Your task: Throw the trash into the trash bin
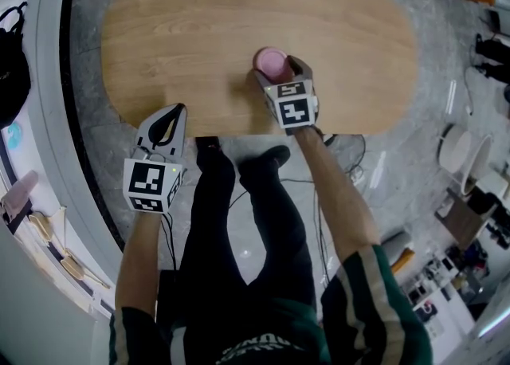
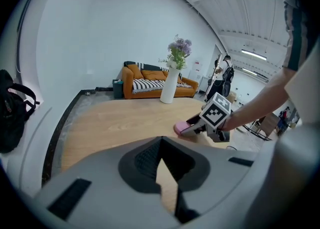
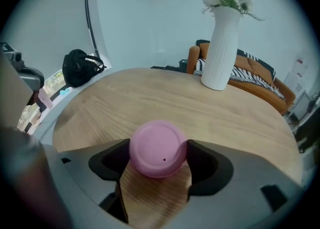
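- Table [image 1: 199, 52]: light wood-grain top, smooth, matt.
- Pink cup [image 3: 158, 148]: looks plastic, smooth, satin, 1 tiny dark speck.
- Left gripper [image 1: 174, 112], right gripper [image 1: 280, 72]: matt grey plastic shells; black textured pads [image 2: 145, 160].
- Vase [image 3: 222, 48]: white, matt.
- Floor [image 1: 88, 140]: grey, marbled, faint sheen.
- Sofa [image 2: 150, 80]: orange cloth.

pink round cup [image 3: 158, 145] | gripped between right tool [image 3: 159, 149] jaws | over wooden table [image 3: 150, 100]
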Tool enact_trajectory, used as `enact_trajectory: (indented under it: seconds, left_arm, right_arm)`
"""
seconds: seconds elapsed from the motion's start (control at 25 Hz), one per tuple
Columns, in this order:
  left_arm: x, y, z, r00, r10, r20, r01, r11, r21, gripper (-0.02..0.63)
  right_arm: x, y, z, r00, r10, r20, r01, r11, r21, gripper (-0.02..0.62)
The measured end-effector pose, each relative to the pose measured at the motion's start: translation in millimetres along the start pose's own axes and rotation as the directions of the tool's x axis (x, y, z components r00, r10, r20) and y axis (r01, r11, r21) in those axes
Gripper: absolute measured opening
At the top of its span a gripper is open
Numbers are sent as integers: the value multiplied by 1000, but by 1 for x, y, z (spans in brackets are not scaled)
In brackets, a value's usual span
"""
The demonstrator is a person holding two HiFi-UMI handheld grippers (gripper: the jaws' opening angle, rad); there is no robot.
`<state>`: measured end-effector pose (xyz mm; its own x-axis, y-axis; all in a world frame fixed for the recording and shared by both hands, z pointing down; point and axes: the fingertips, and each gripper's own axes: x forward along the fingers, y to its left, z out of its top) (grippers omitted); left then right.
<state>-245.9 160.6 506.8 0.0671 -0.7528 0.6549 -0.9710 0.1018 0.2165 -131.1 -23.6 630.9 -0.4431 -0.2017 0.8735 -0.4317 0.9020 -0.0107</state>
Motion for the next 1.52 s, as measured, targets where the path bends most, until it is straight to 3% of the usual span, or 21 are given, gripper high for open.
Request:
enact_trajectory:
  seconds: [0.36, 0.64, 0.88, 1.08, 1.52]
  left_arm:
    - [25, -34, 13, 997, -71, -8, 71, 996, 61, 0]
    - [60, -109, 34, 981, -193, -33, 196, 968, 159, 0]
    - [85, -178, 50, 951, -304, -62, 309, 917, 251, 0]
    - [105, -236, 54, 923, -374, -92, 384, 872, 304, 0]
    - [152, -361, 38, 849, -499, -175, 526, 762, 379, 0]
  right_arm:
    - [-50, -20, -19, 993, -32, 116, 19, 994, 107, 339]
    - [-107, -81, -80, 976, -156, 153, 112, 958, 263, 339]
    - [-158, -126, -146, 948, -272, 167, 181, 889, 421, 339]
    - [-184, -156, -215, 923, -364, 127, 246, 810, 533, 339]
    - [-201, -195, -352, 872, -488, -32, 386, 647, 657, 339]
